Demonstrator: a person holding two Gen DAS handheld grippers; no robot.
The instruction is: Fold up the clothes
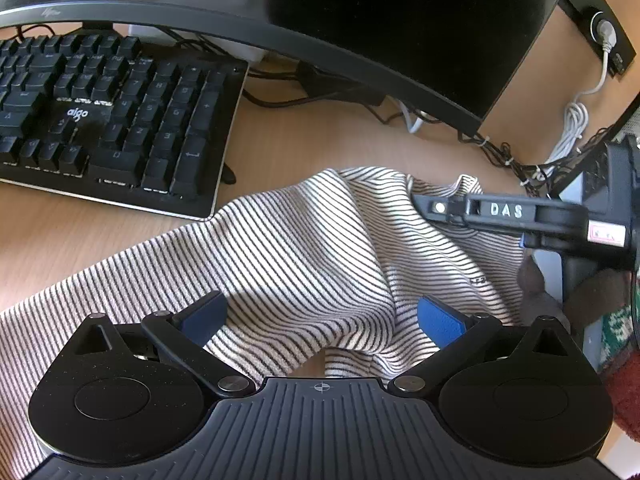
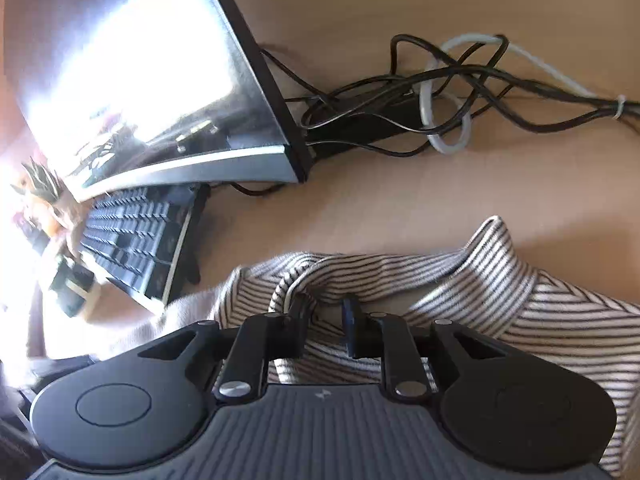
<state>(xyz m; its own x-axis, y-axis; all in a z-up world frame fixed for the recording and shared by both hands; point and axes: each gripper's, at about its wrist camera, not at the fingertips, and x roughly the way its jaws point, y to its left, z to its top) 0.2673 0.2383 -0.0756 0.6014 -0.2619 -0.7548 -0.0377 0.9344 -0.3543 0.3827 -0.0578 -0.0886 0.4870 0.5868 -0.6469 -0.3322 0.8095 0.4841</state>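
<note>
The left gripper [image 1: 322, 320] hangs spread wide over the striped shirt [image 1: 312, 256], gripping nothing. At 3 o'clock, the right gripper [image 2: 326, 312] pinches the shirt's collar fold, keyboard [image 1: 108, 120] at 10 o'clock.

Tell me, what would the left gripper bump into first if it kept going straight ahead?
Probably the striped shirt. The left gripper is open, with the cloth rumpled right between and ahead of its fingers. The keyboard lies off to the side.
</note>
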